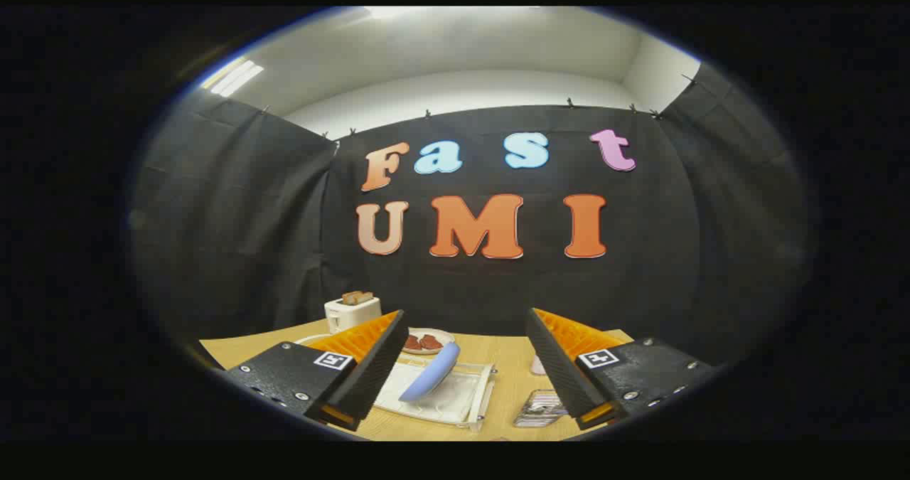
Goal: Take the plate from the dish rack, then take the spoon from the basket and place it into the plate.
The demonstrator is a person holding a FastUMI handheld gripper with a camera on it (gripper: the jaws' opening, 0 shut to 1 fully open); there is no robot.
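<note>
We're holding the gripper [462,366] above the desk's [508,366] near edge w/ its jaws spread wide and nothing between them; the fingers [370,359] are framing the scene below. Just ahead, btwn the fingers and nearer the left one, we're seeing the white dish rack [455,398] sitting by the desk's near edge, w/ the blue plate [431,375] standing tilted on edge in it, rim up. Near the right finger, some small packets [540,407] are lying by the near edge, and a pale cup-like thing [538,365] is peeking out beside that finger; can't tell what it is. Further back, a small dish w/ reddish food [424,340] is sitting beyond the rack, and a white toaster [352,311] w/ bread in it is standing at the far left corner. We're not spotting the basket or spoon here. In our judgement the step is approaching the plate: we're wanting to drop lower, line up the jaws across the raised rim, not the rack wires, then close gently and lift straight up so the rack isn't dragging along.
</note>
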